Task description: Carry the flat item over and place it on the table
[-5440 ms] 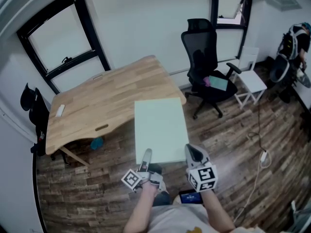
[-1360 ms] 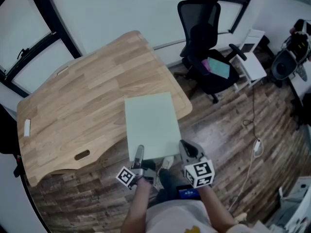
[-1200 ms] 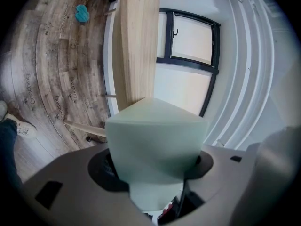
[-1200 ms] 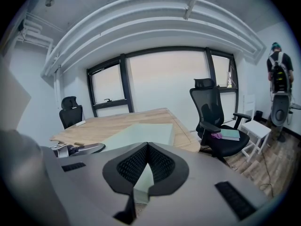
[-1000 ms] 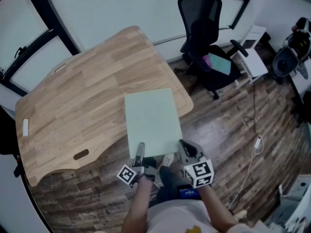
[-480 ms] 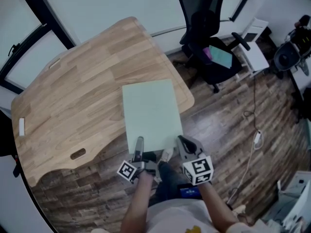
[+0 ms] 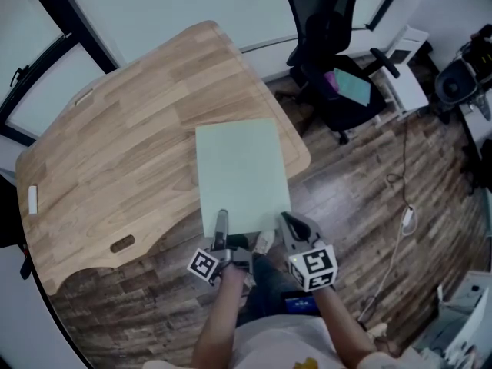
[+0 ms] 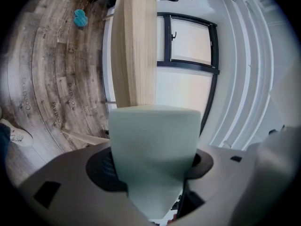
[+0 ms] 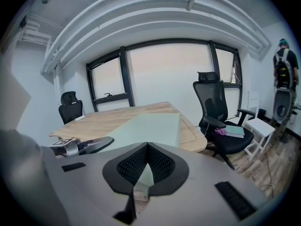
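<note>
Left gripper (image 7: 221, 221): jaws partway apart, clamped on the near edge of the flat green panel (image 7: 242, 171). Right gripper (image 7: 287, 225): jaws nearly together, pinching the same edge, at 3 o'clock of the left one. Panel runs toward 12 o'clock. Its far part lies over a corner of the wooden table (image 7: 123, 152), its near part out over the floor. Whether it rests on the wood: cannot tell.

Count: one panel, one table, two grippers. Two black chairs: office chair (image 7: 330, 44) at 1 o'clock, second chair (image 9: 69, 105) beyond the table.

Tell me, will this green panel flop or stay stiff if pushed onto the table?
Probably stiff: held at its near edge, the green panel shows no sag. Its smooth face should slide easily over the wooden table.
</note>
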The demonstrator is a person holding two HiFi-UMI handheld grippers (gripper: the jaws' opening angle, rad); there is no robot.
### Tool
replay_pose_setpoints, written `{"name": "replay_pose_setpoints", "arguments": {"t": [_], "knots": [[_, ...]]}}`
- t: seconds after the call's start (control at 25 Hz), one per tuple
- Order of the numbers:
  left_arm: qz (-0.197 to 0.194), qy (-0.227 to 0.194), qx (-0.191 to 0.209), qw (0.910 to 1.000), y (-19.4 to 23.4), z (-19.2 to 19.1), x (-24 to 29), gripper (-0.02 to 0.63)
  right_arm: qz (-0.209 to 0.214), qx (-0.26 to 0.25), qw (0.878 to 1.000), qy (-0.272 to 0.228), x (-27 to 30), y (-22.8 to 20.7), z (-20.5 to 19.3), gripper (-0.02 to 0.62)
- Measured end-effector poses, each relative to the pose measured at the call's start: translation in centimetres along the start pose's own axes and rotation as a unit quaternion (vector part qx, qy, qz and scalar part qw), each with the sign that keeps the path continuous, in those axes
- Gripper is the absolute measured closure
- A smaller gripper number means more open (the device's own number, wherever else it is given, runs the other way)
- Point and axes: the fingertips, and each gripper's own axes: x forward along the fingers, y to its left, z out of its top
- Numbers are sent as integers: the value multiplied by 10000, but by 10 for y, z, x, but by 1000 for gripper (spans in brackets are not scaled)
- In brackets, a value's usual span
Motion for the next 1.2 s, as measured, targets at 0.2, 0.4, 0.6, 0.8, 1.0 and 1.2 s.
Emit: {"name": "replay_pose_setpoints", "arguments": {"t": [0.2, 0.4, 0.6, 0.8, 1.0, 1.2], "knots": [[13, -75, 49, 10000, 1, 0, 6, 321, -17, 63, 9998, 169, 1, 0, -4, 597], [1, -123, 102, 9999, 1, 0, 14, 321, 4, 87, 9998, 157, 3, -1, -1, 597], [60, -258, 204, 9994, 1, 3, 19, 319, 29, 33, 9999, 93, 4, -3, 0, 597], [13, -316, 162, 9994, 3, 1, 22, 314, 7, 125, 9997, 228, 1, -5, -6, 597], [95, -372, 212, 9990, 7, 1, 23, 301, 13, 142, 9996, 231, 1, -6, -4, 597], [121, -404, 122, 9990, 8, 1, 25, 286, 9, 164, 9995, 280, 0, -8, -8, 597]]}}
